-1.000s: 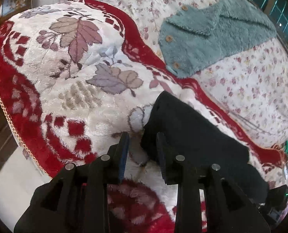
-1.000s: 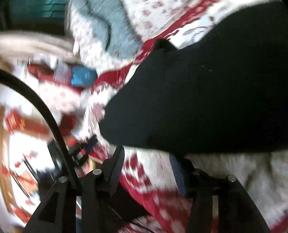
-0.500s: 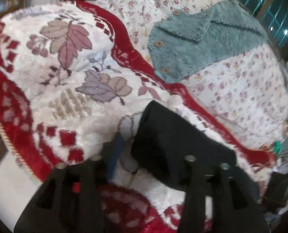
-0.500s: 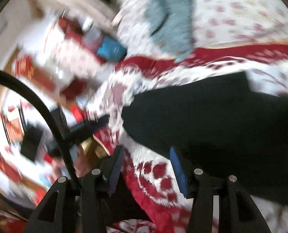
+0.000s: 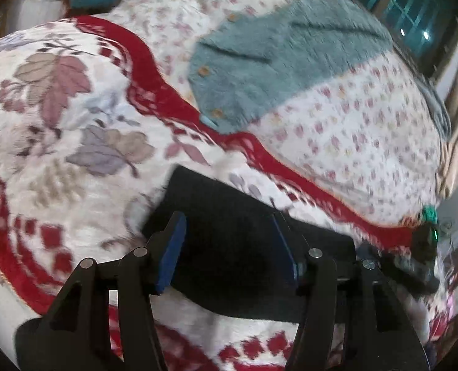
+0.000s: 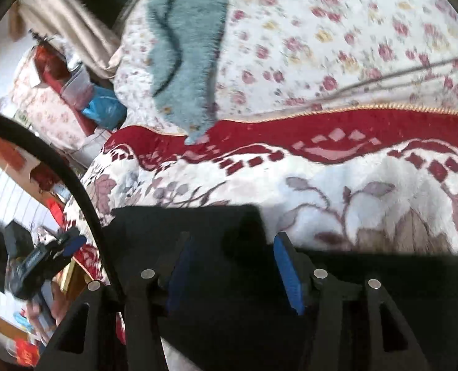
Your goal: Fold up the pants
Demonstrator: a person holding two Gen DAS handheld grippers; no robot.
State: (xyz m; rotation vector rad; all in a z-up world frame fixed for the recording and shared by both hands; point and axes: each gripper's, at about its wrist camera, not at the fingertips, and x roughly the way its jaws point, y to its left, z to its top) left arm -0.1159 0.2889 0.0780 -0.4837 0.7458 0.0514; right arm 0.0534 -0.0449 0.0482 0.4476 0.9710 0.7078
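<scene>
A bed fills both views, spread with a plush white blanket (image 5: 74, 142) bordered in red and patterned with leaves; beyond its wavy red edge lies a white quilt (image 5: 368, 123) with small pink flowers. On the near part of the blanket lies the folded black fabric pants (image 5: 229, 232), a flat dark bundle with a straight far edge and a squared left corner. The left hand-held gripper (image 5: 229, 247) stands over its left end, jaws opening, blue pads apart and pressing on nothing, the cloth lying under the gap. The right hand-held gripper (image 6: 232, 266) is likewise released, jaws opening above the bundle's far edge (image 6: 182, 225). The blanket left and far of the pants is bare. Farther off, a fuzzy grey-green buttoned garment (image 5: 275, 61) lies on the quilt, its corner touching the red border, well apart from the pants.
</scene>
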